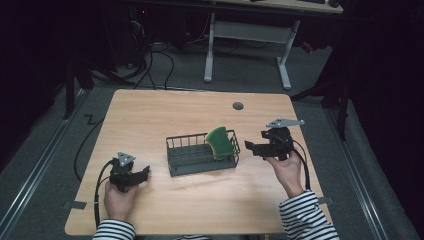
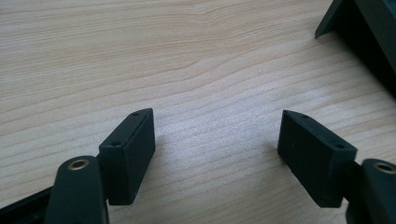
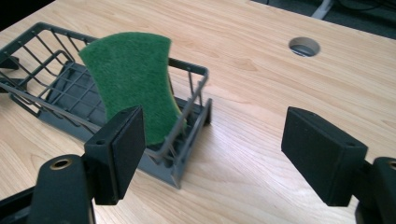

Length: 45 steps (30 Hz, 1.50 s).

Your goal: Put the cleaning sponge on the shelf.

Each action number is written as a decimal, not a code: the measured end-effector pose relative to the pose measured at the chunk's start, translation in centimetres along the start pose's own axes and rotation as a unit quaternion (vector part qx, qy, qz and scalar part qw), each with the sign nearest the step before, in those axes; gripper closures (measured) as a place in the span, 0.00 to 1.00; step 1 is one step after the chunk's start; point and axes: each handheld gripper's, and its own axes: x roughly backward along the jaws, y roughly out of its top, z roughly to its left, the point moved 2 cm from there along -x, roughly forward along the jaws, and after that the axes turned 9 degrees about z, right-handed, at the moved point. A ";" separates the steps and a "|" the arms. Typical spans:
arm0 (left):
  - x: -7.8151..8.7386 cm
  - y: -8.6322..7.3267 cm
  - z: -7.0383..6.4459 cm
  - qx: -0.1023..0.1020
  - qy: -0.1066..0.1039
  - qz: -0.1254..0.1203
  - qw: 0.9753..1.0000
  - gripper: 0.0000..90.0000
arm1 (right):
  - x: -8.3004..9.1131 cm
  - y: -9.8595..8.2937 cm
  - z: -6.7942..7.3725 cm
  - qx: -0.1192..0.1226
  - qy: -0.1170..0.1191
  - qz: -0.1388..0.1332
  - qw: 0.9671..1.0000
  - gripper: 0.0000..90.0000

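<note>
A dark wire basket [image 1: 175, 145] [image 3: 196, 70] sits in the middle of the wooden table. A green sponge [image 1: 219, 141] [image 3: 133, 84] with a yellow underside stands upright in its right end, leaning on the end wall. My right gripper [image 1: 248, 147] [image 3: 210, 149] is held just right of the basket, open and empty, its jaws pointing at the sponge. My left gripper [image 1: 146, 172] [image 2: 217, 149] rests low over the table at the front left, open with only bare wood between its jaws. A corner of the basket [image 2: 359, 32] shows at the upper right of the left gripper view.
A round cable hole [image 1: 238, 106] [image 3: 304, 46] lies in the table behind the basket. A white-legged desk [image 1: 250, 35] stands on the floor beyond the table. Cables trail from both grippers toward the front edge.
</note>
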 end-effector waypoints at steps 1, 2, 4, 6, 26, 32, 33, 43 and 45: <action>0.0 0.0 0.0 0.000 0.000 0.000 1.000 0.31 | 0.3 -0.1 -0.1 -0.003 -0.001 -0.002 1.000 0.24; 0.0 0.0 0.0 0.000 0.000 0.000 1.000 0.31 | 0.5 -0.2 -0.3 -0.003 -0.002 -0.005 1.000 0.25; 0.0 0.0 0.0 0.000 0.000 0.000 1.000 0.31 | 1.0 -0.4 -0.4 -0.005 -0.003 -0.012 1.000 0.25; 0.0 0.0 0.0 0.000 0.000 0.000 1.000 0.31 | 1.3 -0.6 -0.5 -0.006 -0.006 -0.013 1.000 0.25; 0.0 0.0 0.0 0.001 0.001 0.000 1.000 0.31 | -0.8 -9.6 -4.0 -0.091 -0.010 -0.015 0.996 0.28; 0.0 0.0 0.0 0.001 0.001 0.000 1.000 0.31 | -2.8 -12.1 -4.3 -0.092 -0.037 0.003 0.995 0.31; 0.0 0.0 0.0 0.001 0.001 0.000 1.000 0.31 | -3.1 -12.5 -4.2 -0.093 -0.045 0.005 0.995 0.31; 0.0 0.0 0.0 0.001 0.001 0.000 1.000 0.31 | -4.7 -14.7 -4.0 -0.079 -0.118 0.027 0.990 0.31; 0.0 0.0 0.0 0.001 0.001 0.000 1.000 0.31 | -4.8 -14.7 -4.0 -0.081 -0.116 0.026 0.989 0.31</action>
